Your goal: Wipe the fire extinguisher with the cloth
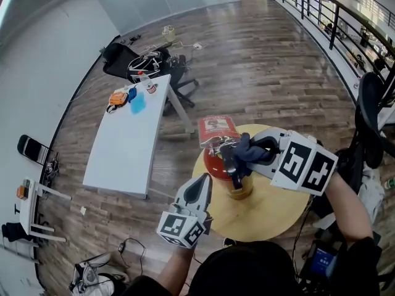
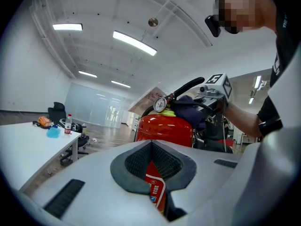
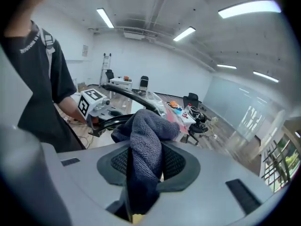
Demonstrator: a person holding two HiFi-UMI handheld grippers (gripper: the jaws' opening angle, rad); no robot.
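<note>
Left gripper [image 1: 200, 185]: nearest item, low in the head view, held just beside the fire extinguisher [image 1: 214, 165] on the person's side. Its jaws are drawn close together with nothing between them; the red cylinder and its printed label show through the narrow slit in the left gripper view. Fire extinguisher: red body, upright on the round wooden tabletop [image 1: 278, 211], with a black lever handle [image 2: 189, 85] and pressure gauge [image 2: 160, 104] on top and a red-and-white tag [image 1: 216, 127] beside its neck on the far side. Right gripper [image 1: 258, 152]: at the top of the extinguisher, reaching in from its right, jaws clamped on the cloth [image 3: 143, 147]. Cloth: dark blue-grey, woven, bunched, lying against the valve and handle; whether it touches the gauge cannot be told. White tabletop [image 1: 123, 147]: well apart from the extinguisher, to its left, bearing a bottle and small items; no part in the job. Step in hand, as judged: wiping of the head assembly, with the cylinder below apparently not yet reached. Next move, as judged: the right gripper needs a firm pinch while dragging the cloth around the handle and then down the curved body. The left gripper, being empty, looks placed to brace the cylinder against tipping or turning, which would call for pressing its tips to the side.
</note>
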